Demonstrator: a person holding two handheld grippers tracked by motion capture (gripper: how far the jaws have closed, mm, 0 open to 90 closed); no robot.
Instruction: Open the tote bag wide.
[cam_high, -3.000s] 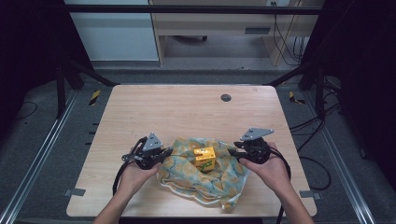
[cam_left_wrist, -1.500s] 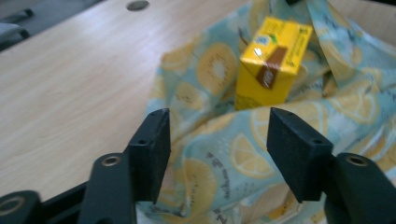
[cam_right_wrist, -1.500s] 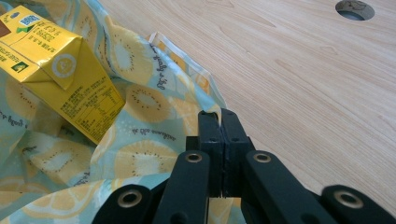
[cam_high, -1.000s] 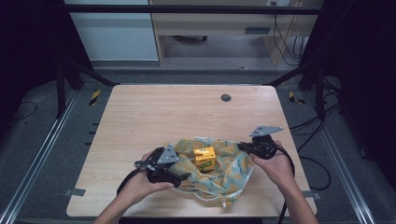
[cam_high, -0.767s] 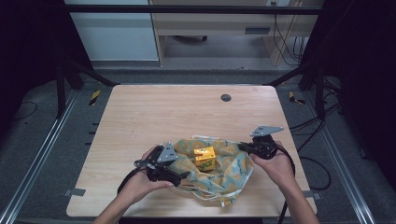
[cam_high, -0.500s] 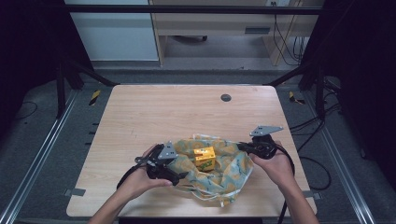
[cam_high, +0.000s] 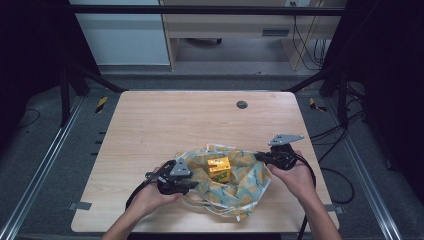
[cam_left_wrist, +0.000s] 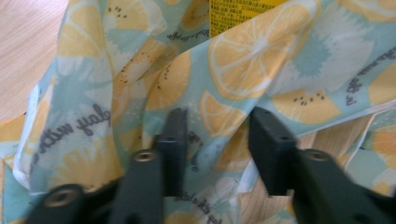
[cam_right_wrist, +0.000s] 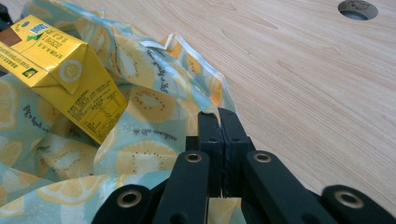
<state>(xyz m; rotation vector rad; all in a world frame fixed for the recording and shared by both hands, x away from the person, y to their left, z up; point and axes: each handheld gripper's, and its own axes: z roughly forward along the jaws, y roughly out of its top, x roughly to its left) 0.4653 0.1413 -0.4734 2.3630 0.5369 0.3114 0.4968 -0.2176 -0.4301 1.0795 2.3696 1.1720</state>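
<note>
Fabric of the lemon-print bag (cam_high: 235, 180) sits bunched between the left gripper (cam_left_wrist: 217, 135)'s half-open, just-closing jaws, not pinched yet, while the right gripper (cam_right_wrist: 218, 122) stays clamped on the opposite rim, yellow carton (cam_high: 219, 168) lying in between.

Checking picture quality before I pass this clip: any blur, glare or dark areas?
High view: table evenly lit, surroundings dark. Left gripper view: soft all over, the jaws and cloth blurred. Right gripper view: sharper, faint sheen on the yellow carton.
</note>
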